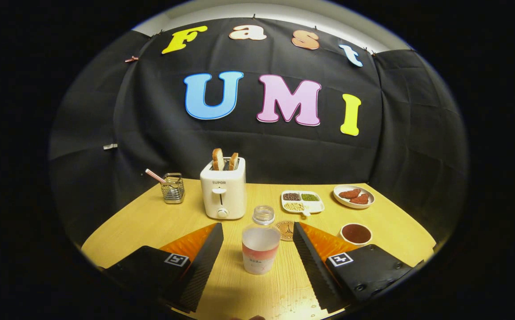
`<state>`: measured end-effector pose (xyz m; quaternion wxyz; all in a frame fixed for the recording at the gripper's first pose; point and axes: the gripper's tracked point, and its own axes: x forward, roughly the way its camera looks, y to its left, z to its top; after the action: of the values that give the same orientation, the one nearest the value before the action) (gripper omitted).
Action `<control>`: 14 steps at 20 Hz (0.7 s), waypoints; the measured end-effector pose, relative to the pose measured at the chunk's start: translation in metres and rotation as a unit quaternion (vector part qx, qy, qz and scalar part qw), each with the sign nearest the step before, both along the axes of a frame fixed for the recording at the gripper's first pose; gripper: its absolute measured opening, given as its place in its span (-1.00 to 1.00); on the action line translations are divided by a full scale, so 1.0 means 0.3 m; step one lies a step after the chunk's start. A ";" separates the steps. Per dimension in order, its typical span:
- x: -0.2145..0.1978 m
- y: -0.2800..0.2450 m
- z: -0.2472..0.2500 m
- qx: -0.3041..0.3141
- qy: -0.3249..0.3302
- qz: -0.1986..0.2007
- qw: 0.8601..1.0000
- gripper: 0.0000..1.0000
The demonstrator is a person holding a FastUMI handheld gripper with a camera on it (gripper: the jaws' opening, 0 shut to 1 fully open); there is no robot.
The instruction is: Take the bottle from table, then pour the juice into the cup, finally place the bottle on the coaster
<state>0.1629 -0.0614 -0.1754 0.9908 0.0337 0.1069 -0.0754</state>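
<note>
Spread wide, the claw (257, 258) is held low over the tabletop (150, 222), and nothing is pinched: the bottle (260, 242) stands upright between the two fingers, clear of both. No cap is seen on the bottle's open neck, and a pale liquid fills it to roughly the shoulder, so the main risk is judged to be a spill: if one finger is brought against the side before the other, the bottle could be pushed or tipped rather than gripped. A smooth, rounded wall is also likely to slip if the squeeze is made too high or off-centre. Wet drops are seen on the wood near the right finger, so the surface there may be slick. The coaster (285, 230) lies just behind the bottle, partly hidden by it, beside the right finger's tip, and could be nudged by a careless advance. A small round cup (356, 234) holding a dark reddish content sits beyond the right finger; whether it is the pouring target cannot be told for certain. Farther back, a divided dish (303, 202) holds three kinds of small grains or beans, a plate (353, 196) holds reddish-brown pieces, a toaster (223, 193) carries two slices of bread, and a wire holder (172, 188) has a stick leaning out of it.
</note>
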 end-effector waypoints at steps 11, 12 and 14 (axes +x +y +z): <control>0.135 -0.019 -0.181 -0.004 0.010 -0.020 1.000 0.94; 0.146 -0.015 -0.195 -0.008 0.012 -0.020 1.000 0.94; 0.162 -0.013 -0.225 -0.023 0.014 -0.019 0.999 0.95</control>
<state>0.2116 -0.0653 -0.2430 0.9882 0.0123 0.1184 -0.0968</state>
